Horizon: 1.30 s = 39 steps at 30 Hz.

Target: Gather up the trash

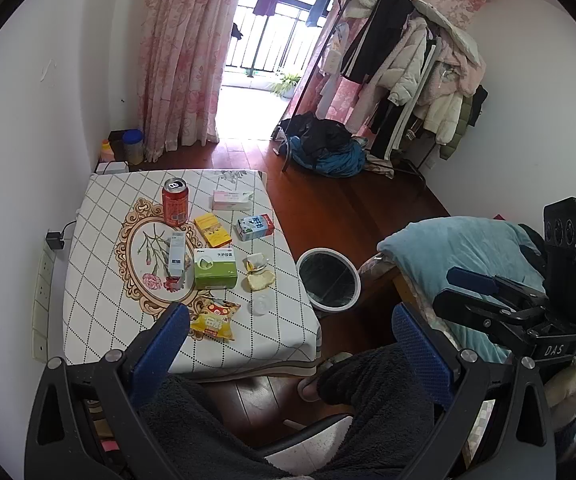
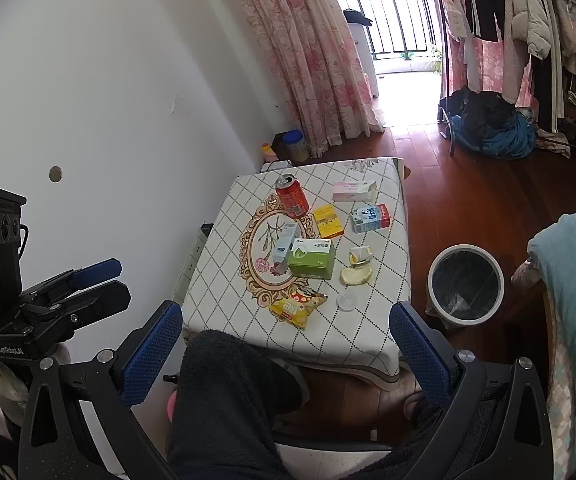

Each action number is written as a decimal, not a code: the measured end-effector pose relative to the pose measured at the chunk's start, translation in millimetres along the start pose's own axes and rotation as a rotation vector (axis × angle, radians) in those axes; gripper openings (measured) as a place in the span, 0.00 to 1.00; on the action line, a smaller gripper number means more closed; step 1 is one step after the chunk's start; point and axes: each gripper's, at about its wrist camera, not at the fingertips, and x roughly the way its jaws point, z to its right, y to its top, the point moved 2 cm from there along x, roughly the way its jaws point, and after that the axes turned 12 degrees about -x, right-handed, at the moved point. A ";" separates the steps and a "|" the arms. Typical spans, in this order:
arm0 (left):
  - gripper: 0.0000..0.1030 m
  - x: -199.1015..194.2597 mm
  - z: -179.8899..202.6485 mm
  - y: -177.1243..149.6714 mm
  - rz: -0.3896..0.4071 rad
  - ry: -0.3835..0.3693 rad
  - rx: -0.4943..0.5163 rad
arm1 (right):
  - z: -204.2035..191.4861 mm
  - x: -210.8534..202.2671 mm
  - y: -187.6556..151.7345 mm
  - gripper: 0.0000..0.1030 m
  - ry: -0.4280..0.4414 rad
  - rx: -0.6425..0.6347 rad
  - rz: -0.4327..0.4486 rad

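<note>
A small table (image 1: 99, 280) (image 2: 372, 328) holds a red can (image 1: 175, 202) (image 2: 292, 198), a yellow snack bag (image 1: 213, 318) (image 2: 296, 306), a green box (image 1: 215, 269) (image 2: 312, 259), a yellow box (image 1: 212, 231) (image 2: 328, 222), a milk carton (image 1: 255, 227) (image 2: 371, 218), a pink box (image 1: 231, 200) (image 2: 354, 191), a white tube box (image 1: 176, 254) and crumpled wrappers (image 1: 259, 272) (image 2: 358, 266). A white trash bin (image 1: 328, 280) (image 2: 466, 286) stands on the floor to the table's right. My left gripper (image 1: 288, 344) and right gripper (image 2: 285, 344) are open, empty, held back above my lap.
A clear plastic lid (image 1: 261, 305) lies near the table's front. A wall with a power strip (image 1: 41, 280) runs along the left. A blue-covered bed (image 1: 468, 248) is at the right. A clothes rack (image 1: 408, 60) and a pile of clothes (image 1: 328, 148) stand beyond.
</note>
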 end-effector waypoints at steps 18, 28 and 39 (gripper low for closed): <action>1.00 -5.7 6.8 7.7 0.004 -0.002 -0.001 | -1.4 1.0 4.7 1.00 0.005 -0.001 0.000; 1.00 -5.5 6.7 7.1 0.005 -0.002 0.000 | -6.3 5.6 3.8 1.00 0.008 -0.012 0.002; 1.00 -13.5 4.4 11.1 0.004 0.000 -0.002 | -8.3 6.4 4.5 1.00 0.011 -0.013 0.003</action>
